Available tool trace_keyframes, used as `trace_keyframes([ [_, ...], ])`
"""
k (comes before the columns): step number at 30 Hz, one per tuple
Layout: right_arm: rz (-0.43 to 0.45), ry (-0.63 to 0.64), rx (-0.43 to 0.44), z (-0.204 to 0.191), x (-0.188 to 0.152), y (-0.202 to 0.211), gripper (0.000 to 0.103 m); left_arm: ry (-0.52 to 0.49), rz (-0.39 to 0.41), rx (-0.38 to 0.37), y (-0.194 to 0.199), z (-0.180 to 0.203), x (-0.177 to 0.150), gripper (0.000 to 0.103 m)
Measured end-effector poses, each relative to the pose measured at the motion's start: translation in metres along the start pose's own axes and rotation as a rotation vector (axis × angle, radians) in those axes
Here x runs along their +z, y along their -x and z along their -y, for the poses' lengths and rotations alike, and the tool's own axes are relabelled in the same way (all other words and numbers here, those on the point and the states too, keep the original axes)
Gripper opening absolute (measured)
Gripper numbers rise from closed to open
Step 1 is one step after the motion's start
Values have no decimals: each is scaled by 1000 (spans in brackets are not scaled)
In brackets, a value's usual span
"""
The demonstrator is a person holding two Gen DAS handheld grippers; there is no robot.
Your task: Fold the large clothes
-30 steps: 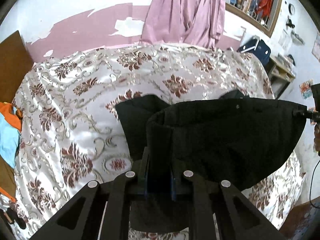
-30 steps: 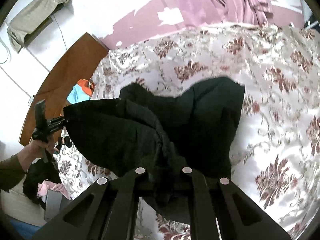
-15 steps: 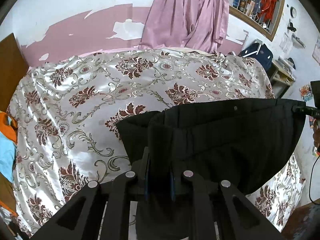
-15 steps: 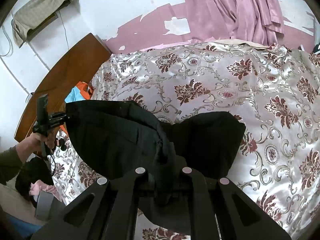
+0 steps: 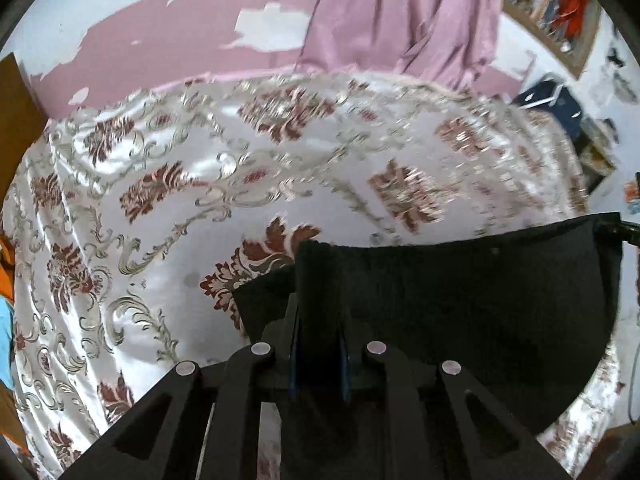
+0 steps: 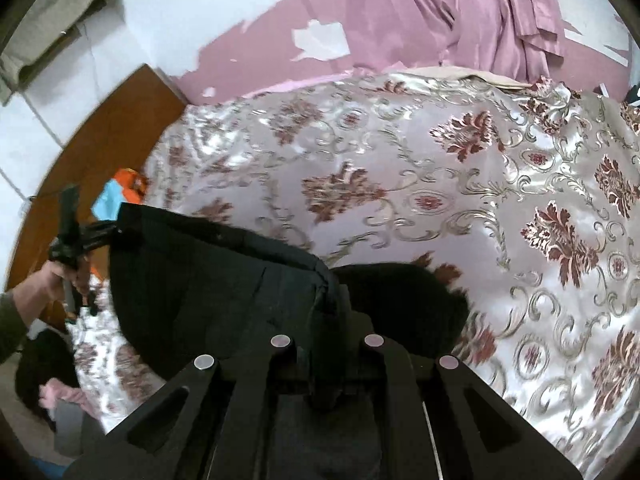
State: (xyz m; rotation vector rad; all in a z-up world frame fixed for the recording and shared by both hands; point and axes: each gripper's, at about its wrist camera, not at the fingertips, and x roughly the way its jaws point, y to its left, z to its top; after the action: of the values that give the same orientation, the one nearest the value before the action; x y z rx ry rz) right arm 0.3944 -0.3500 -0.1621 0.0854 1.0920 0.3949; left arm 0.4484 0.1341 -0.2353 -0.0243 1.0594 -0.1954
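Note:
A large black garment (image 5: 480,300) hangs stretched between my two grippers over a bed with a floral satin cover (image 5: 200,184). In the left wrist view my left gripper (image 5: 319,320) is shut on one top corner of the garment. The cloth runs taut to the right, where the right gripper's tip (image 5: 624,230) holds the other corner. In the right wrist view my right gripper (image 6: 325,340) is shut on a bunched edge of the black garment (image 6: 200,288). At the far left, a hand holds the left gripper (image 6: 80,236). The garment's lower part rests on the bed cover (image 6: 480,200).
A pink curtain (image 5: 400,20) hangs behind the bed's far side. A wooden headboard (image 6: 100,140) stands at the left, with orange and blue clothes (image 6: 120,192) beside it. A dark blue bag (image 5: 548,100) sits past the bed's right end. Clothes lie on the floor (image 6: 44,360).
Both grippers have sunk and drawn back toward the bed's near edge with the garment still taut between them. Less of the garment's lower part now shows on the cover.

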Motion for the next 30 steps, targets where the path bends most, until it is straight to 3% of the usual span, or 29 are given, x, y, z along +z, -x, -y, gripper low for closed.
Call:
trace_keyframes([
  [4,-84,-22,-64,23,0,-57,6,-47,-55,74,-51,9,-8,15],
  [8,-94,-59,-72,37,-6,-83,7,-28,-73,75,-71,6,-13,15],
  [21,-135,-138,-91,49,-7,-108,10,-12,-83,119,-75,9,-11,19],
  [24,-105,-160,-90,47,-5,-93,19,14,-65,102,-64,3,-10,20],
  [26,-79,-164,-108,48,-6,-83,33,28,-54,93,-57,-1,-8,22],
  [28,-55,-165,-139,50,-8,-72,55,29,-48,92,-52,-2,-7,23],
  [30,-44,-179,-166,56,-9,-64,56,26,-45,94,-47,-2,-6,24],
])
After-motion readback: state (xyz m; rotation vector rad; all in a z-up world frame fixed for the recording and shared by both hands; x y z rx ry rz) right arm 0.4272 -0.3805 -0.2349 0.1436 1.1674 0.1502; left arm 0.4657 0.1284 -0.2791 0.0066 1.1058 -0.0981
